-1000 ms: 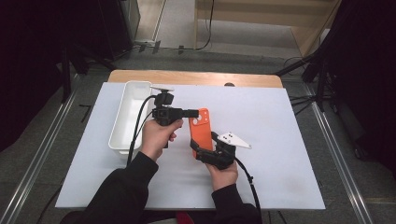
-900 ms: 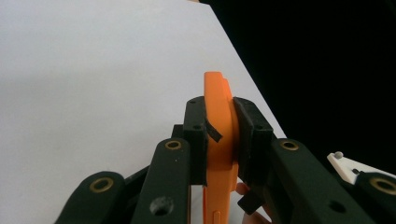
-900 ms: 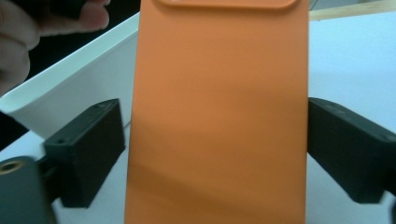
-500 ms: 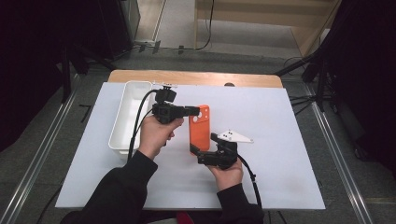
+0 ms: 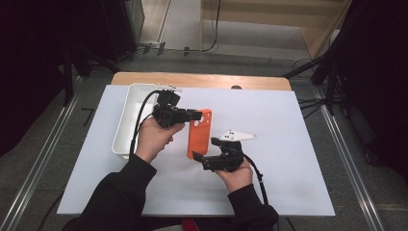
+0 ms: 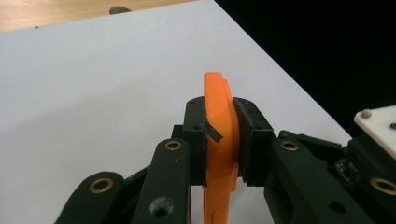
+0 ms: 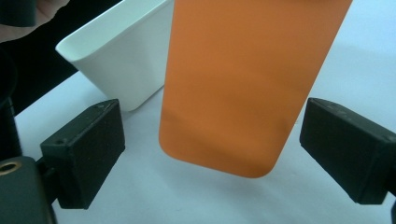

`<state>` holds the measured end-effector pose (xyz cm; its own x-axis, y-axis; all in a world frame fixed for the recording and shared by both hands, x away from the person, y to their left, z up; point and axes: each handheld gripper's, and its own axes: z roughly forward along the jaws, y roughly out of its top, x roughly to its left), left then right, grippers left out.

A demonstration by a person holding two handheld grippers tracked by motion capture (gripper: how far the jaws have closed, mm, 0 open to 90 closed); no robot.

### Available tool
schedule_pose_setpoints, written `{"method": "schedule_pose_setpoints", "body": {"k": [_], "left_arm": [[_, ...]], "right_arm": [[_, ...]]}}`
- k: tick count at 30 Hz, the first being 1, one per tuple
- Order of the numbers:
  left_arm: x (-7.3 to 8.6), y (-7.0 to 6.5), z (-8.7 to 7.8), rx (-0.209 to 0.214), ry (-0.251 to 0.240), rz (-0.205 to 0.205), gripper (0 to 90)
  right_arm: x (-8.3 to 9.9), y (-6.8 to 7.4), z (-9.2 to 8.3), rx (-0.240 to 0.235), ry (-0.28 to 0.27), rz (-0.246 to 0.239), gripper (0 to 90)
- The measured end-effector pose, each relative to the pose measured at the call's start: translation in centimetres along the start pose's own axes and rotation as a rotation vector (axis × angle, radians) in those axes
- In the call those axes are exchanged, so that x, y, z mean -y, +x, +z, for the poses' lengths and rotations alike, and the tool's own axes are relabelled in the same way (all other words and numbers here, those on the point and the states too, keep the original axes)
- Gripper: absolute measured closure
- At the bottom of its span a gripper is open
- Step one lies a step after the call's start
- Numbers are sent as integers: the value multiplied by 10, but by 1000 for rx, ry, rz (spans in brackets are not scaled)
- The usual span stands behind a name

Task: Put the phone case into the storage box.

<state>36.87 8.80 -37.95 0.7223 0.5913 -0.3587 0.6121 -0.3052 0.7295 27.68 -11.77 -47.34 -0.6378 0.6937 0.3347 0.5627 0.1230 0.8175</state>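
Orange phone case (image 6: 218, 135) edge pinched, right gripper (image 7: 212, 158) seemingly clear

Orange phone case (image 7: 243, 88) top cut off by right gripper view's upper edge.

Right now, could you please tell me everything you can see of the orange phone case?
The orange phone case is a smooth, matte, plastic-looking shell with rounded corners and a camera cutout near its far end. The left gripper is shut on that end's edge, holding it above the white table. Its near end hangs between the right gripper's open jaws, untouched.
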Motion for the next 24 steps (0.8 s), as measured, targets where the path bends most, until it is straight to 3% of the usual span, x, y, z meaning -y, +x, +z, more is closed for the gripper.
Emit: {"method": "schedule_pose_setpoints", "body": {"k": [4, 7, 12, 16, 19, 21, 24], "left_arm": [[2, -1, -4, -12, -3, 35, 765], [4, -1, -7, 0, -2, 49, 765], [6, 2, -11, 27, 11, 48, 765], [6, 2, -14, 45, 38, 50, 765], [5, 3, -14, 73, 50, 29, 764], [5, 4, -15, 83, 61, 28, 765], [6, 4, -16, 94, 74, 34, 764]], "right_arm": [[-4, 0, 4, -40, 31, -5, 56], [-6, 1, 6, -34, 79, -41, 56], [-5, -6, 4, -85, 128, -41, 56], [-6, -12, -2, -85, 150, -48, 57], [-7, -16, -7, -100, 151, -53, 58], [-7, -17, -8, -104, 154, -61, 142], [-9, -18, -10, -106, 166, -62, 144]]}}
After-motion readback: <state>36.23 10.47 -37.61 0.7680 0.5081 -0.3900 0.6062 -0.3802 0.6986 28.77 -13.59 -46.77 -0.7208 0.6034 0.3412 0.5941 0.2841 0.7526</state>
